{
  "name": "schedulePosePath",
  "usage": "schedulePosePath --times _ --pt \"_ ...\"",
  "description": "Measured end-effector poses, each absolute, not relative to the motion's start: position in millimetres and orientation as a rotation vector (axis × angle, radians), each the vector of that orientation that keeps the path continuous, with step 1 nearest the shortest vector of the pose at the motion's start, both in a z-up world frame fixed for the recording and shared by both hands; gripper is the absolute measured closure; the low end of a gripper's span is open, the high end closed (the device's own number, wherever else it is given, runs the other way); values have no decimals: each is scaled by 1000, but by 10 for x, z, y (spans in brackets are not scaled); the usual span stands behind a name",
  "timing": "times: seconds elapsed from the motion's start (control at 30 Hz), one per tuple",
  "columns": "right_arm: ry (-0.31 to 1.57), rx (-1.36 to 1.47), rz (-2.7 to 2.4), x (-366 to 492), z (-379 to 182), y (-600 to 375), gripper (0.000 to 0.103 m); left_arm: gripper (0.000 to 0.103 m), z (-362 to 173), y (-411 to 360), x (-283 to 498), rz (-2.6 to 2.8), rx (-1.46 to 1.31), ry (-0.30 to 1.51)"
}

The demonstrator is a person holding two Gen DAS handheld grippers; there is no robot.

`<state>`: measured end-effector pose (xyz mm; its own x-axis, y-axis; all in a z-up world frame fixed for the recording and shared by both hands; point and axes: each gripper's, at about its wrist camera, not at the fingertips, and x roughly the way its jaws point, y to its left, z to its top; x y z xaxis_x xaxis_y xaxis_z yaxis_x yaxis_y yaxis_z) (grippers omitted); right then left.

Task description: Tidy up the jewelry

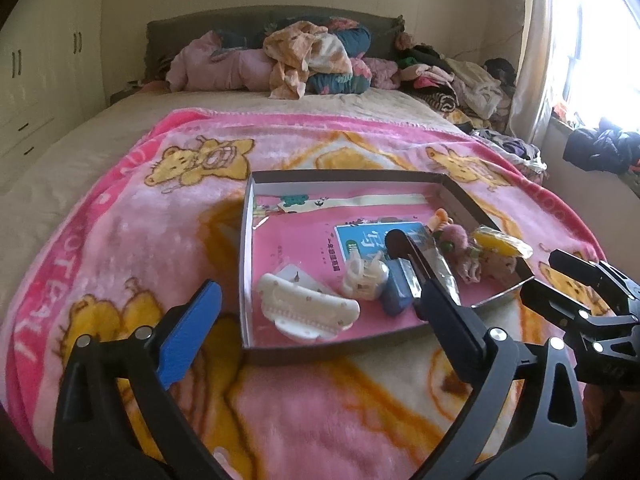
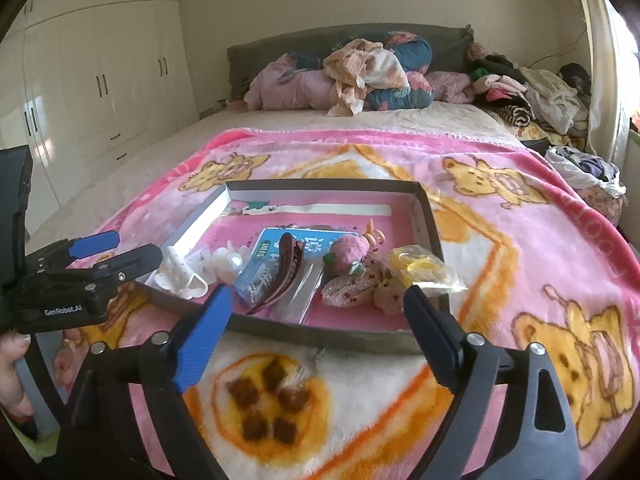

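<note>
My right gripper (image 2: 316, 312) hangs over the near edge of the shallow box (image 2: 430, 216), fingers spread wide, nothing between them. The box sits on a pink bear blanket (image 2: 520, 240) across the bed (image 2: 400, 114). Inside, left to right: white claw clip (image 2: 180, 276), blue packet (image 2: 256, 278), brown hair clip (image 2: 286, 268), strawberry bobble (image 2: 346, 258), floral scrunchies (image 2: 360, 288), yellow piece in a clear bag (image 2: 424, 268). My left gripper (image 2: 120, 250) is at the left, fingers parted, empty, just beside the box's corner. A hand (image 2: 12, 368) grips its handle.

- We are reading "GenRobot.AI" in white on the left gripper (image 2: 120, 258) body.
- We are making out "一年级" on the pink booklet (image 1: 304, 244) inside the box.
</note>
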<state>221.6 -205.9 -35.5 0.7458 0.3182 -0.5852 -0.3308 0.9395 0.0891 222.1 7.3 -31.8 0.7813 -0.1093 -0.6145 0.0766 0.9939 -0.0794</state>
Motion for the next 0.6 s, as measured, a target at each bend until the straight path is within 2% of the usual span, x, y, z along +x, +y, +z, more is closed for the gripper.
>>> schedulePosePath --times 0.27,0.6 --pt "599 6 342 1919 -313 -2117 8 12 -271 42 1924 -108 -44 644" --pt "523 23 325 1517 -317 -2175 7 12 -313 3 1565 -115 -41 593"
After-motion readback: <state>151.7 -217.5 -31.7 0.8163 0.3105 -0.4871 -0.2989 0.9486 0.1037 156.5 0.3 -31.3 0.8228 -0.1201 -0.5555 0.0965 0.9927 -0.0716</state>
